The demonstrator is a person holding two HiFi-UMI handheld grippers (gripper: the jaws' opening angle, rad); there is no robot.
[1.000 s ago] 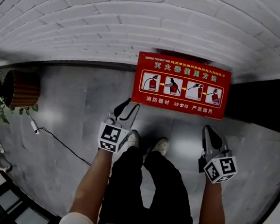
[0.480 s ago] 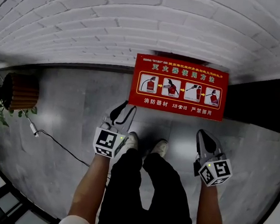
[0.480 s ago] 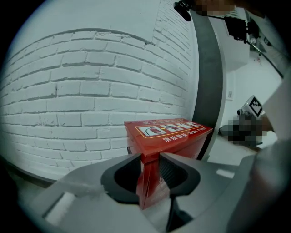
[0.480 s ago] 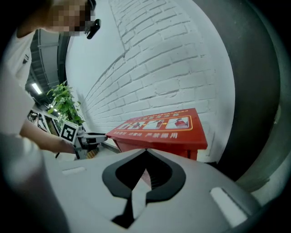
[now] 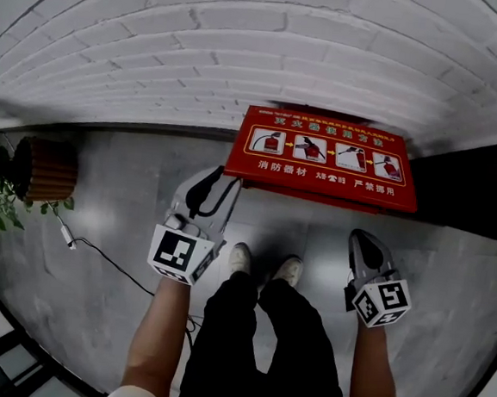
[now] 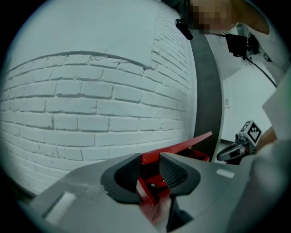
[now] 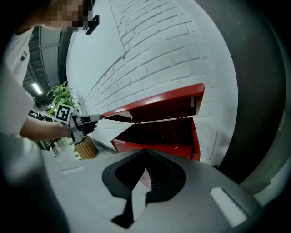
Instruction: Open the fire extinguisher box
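Left gripper (image 5: pixel 222 182) clamped a corner of the raised red fire extinguisher box lid (image 5: pixel 334 158), forearm extended; right gripper (image 5: pixel 367 245) hung closed, empty.

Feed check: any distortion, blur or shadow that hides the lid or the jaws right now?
Head view: fisheye bows the brick wall into arcs; the lid is sharp and evenly lit. Left gripper view: black round vignette; the left gripper, shut on the lid's edge, is close and soft. Right gripper view: the inside of the box lies in the lid's shadow; the right gripper looks soft.
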